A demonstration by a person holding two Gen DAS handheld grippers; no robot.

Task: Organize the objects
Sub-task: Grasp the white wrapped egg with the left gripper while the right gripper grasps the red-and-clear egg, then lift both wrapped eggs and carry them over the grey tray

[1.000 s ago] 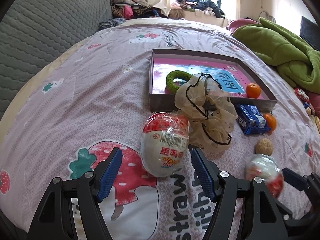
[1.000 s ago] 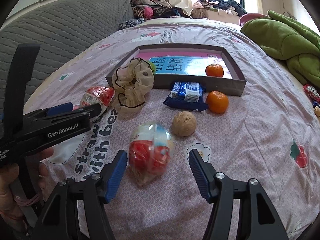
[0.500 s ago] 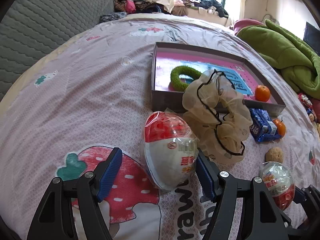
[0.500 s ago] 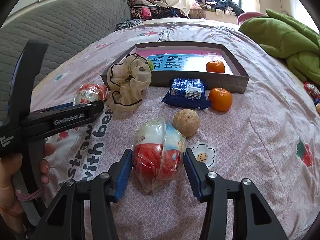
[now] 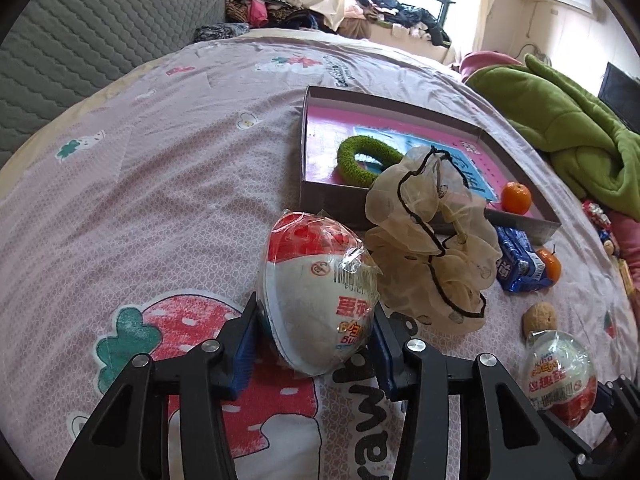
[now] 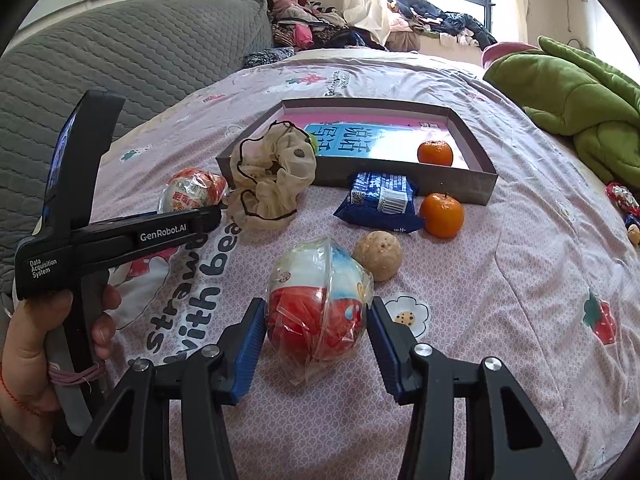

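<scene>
Between the left claw's [image 5: 314,350] blue pads sits a red-and-white egg [image 5: 320,300], beyond it a cream scrunchie [image 5: 432,248] edged black, a green ring [image 5: 362,160], orange mandarins [image 6: 441,210] and a lilac strawberry-print bedspread [image 5: 160,184].

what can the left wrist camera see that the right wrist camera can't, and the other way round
Only the left wrist view shows the green ring fully, lying in the box.

Only the right wrist view shows the hand holding the left gripper's handle.

Both show the box, the cream scrunchie, the blue packet, two oranges, the walnut, and both wrapped eggs: the left gripper closing on one egg, the right gripper on the other egg.
</scene>
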